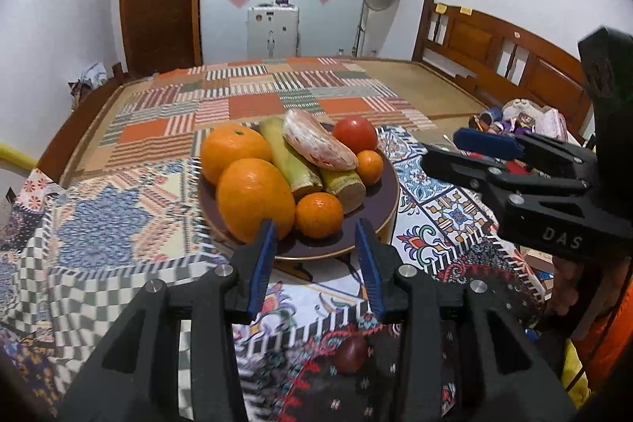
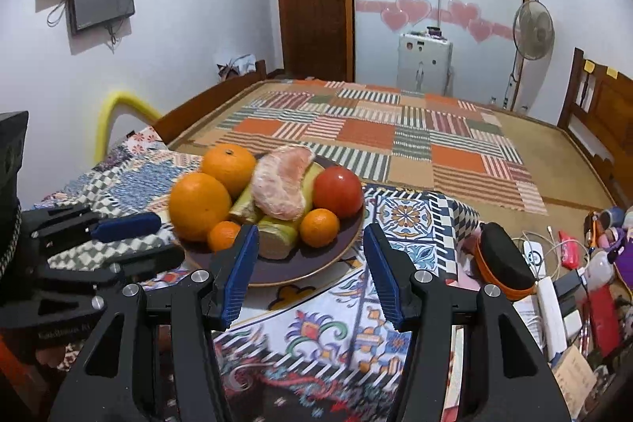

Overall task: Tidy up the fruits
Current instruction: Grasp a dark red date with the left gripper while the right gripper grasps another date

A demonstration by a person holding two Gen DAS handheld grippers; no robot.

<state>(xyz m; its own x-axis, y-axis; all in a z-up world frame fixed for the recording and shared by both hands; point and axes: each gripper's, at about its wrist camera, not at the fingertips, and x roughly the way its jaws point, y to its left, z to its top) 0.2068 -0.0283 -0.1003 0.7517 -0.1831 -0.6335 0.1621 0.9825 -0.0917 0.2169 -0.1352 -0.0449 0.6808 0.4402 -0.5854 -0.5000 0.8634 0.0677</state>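
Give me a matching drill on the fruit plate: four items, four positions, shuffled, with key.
Items:
1. tomato
2. peeled citrus segment
3. plate
4. glasses case

Positions, seen from the right wrist:
A. on top of the pile
B. under all the fruit
C. right back edge of the pile
D. on the cloth, right of the plate

Pairs: 1-C, 2-A, 3-B, 4-D
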